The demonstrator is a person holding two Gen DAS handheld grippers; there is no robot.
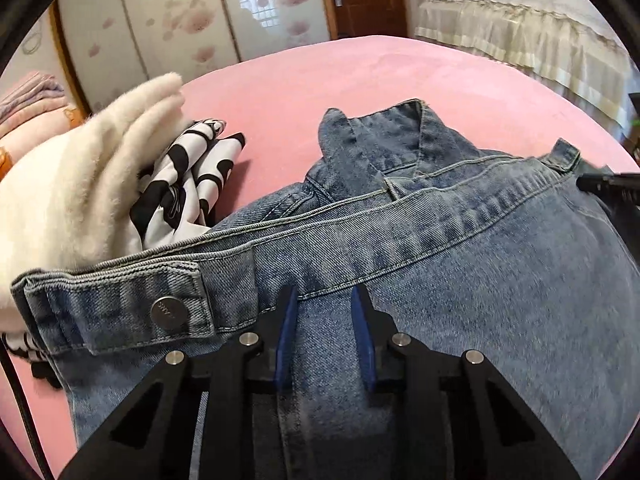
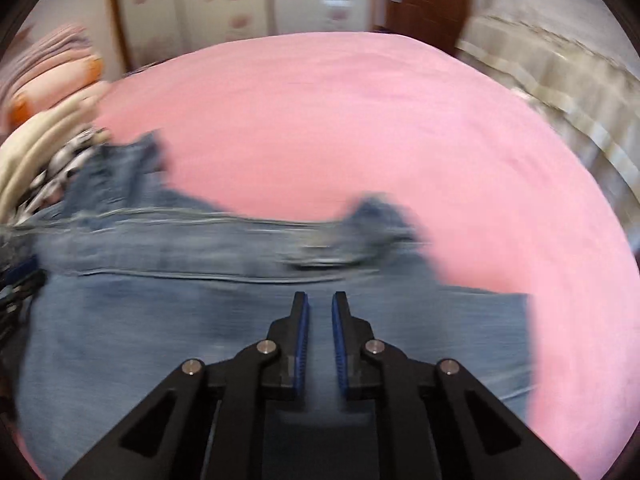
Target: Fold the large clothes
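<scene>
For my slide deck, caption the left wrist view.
Left tongs open above a denim jacket on the pink bed, beside a white fleece.

Faded blue denim jacket (image 1: 460, 248) with pale stitching and a silver snap button (image 1: 169, 313), on a pink bedspread (image 1: 320, 80). Beside it, cream fluffy fabric (image 1: 80, 184) and a black-and-white patterned cloth (image 1: 188, 184), possibly spotted. Black grippers carry blue pads (image 1: 285, 344).

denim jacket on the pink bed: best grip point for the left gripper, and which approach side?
Probably the thick seamed band of the denim jacket, just ahead of the left gripper. Come in from the near side, low along the pink bed, jaws straddling the edge. The band runs straight across the view and its stitched layers give a firm ridge; the broad panel beneath lies flat with nothing to pinch.
</scene>
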